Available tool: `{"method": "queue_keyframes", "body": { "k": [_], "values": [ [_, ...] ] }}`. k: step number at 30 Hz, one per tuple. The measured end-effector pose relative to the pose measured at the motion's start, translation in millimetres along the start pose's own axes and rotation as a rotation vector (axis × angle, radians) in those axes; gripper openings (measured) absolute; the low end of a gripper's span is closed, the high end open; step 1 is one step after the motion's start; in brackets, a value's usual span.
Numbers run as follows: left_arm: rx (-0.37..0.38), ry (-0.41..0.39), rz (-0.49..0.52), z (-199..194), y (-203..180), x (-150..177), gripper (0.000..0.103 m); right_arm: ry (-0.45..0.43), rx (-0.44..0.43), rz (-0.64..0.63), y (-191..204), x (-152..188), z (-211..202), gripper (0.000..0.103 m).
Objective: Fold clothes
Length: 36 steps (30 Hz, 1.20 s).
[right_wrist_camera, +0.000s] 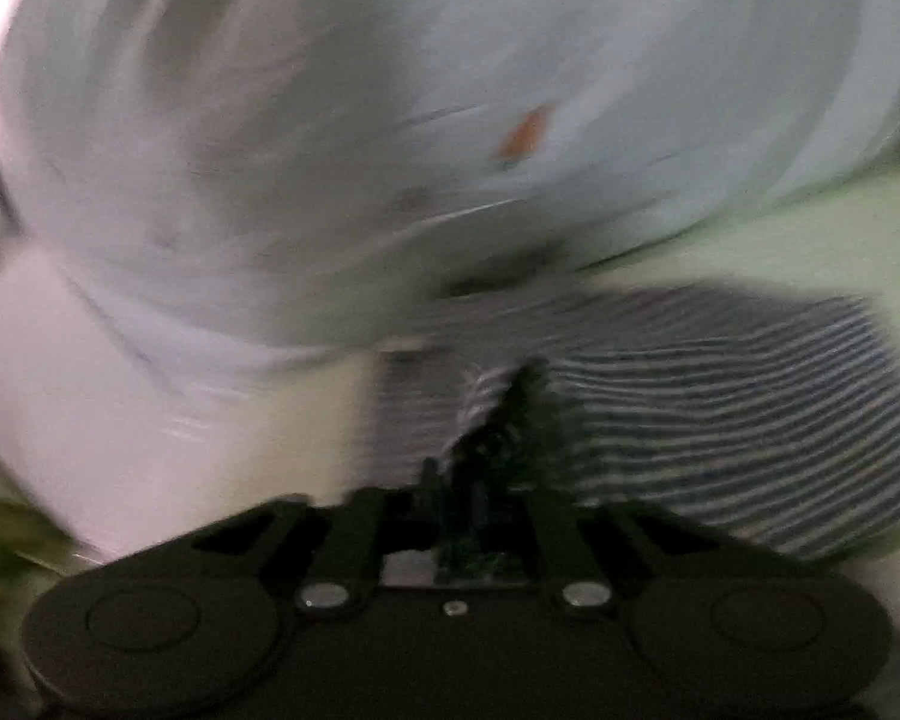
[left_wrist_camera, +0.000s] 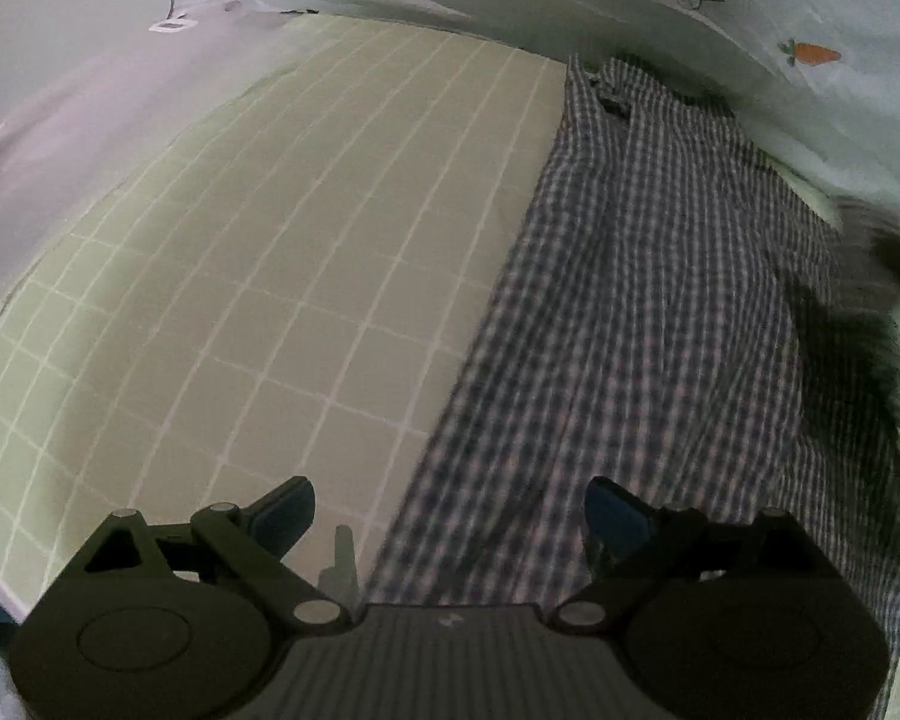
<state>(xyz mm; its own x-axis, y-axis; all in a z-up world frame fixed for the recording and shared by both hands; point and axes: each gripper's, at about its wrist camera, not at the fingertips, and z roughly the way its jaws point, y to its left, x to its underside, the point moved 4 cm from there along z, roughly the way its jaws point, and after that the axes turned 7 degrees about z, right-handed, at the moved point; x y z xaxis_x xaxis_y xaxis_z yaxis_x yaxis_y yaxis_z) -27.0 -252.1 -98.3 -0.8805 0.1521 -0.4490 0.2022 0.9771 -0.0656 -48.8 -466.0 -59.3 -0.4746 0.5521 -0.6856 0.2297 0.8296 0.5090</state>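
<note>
Pinching a bunch of checked cloth between its closed fingers, the right gripper (right_wrist_camera: 510, 420) has hold of part of the checked shirt (left_wrist_camera: 660, 312); its view is smeared with motion blur, so which part it grips (a sleeve or a hem edge, perhaps) cannot be told. The left gripper (left_wrist_camera: 450, 510) stands spread wide with nothing between its fingers, hovering just over the shirt's near edge, its left finger above the bare bedsheet (left_wrist_camera: 300, 228) and its right finger above the cloth.

Judging from this, a fold of the shirt is in hand: one side is being carried by the right gripper while the other gripper stands free. The next move seems to call for the left gripper to close on the near edge directly below and slightly right of it, or to hold that edge down, so the lifted part can be laid over without dragging the whole garment.

Ahead of the left gripper the shirt runs away to the right, rumpled, with its collar at the far end. Beyond both grippers lies a pale quilt (left_wrist_camera: 780, 18) printed with small carrots.
</note>
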Motion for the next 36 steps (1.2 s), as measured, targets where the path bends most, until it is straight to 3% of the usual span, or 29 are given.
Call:
{"method": "queue_keyframes", "body": {
  "k": [1, 2, 5, 10, 17, 21, 23, 26, 36],
  "values": [
    [0.003, -0.004, 0.001, 1, 0, -2, 0.096, 0.004, -0.003, 0.006, 4, 2, 1, 0.087],
    [0.004, -0.007, 0.003, 1, 0, -4, 0.096, 0.009, -0.005, 0.013, 8, 5, 2, 0.095],
    [0.008, -0.019, 0.015, 3, -6, -10, 0.096, 0.021, 0.000, 0.022, 17, 12, 4, 0.096],
    [0.027, -0.032, 0.046, 8, -27, -20, 0.096, 0.008, 0.335, -0.120, -47, 20, -32, 0.100],
    [0.069, -0.063, 0.129, 15, -67, -46, 0.096, 0.048, 0.659, -0.069, -133, 48, -74, 0.101],
    [0.131, -0.093, 0.176, 21, -87, -62, 0.087, 0.069, 0.715, 0.028, -162, 57, -82, 0.102],
    [0.179, -0.089, 0.186, 29, -97, -72, 0.072, 0.069, 0.728, 0.067, -171, 54, -82, 0.102],
    [0.222, -0.078, 0.200, 46, -109, -87, 0.061, 0.057, 0.738, 0.083, -175, 50, -81, 0.102],
    [0.282, -0.024, 0.229, 98, -127, -130, 0.060, 0.099, 0.760, 0.068, -169, 50, -61, 0.102]
  ]
}}
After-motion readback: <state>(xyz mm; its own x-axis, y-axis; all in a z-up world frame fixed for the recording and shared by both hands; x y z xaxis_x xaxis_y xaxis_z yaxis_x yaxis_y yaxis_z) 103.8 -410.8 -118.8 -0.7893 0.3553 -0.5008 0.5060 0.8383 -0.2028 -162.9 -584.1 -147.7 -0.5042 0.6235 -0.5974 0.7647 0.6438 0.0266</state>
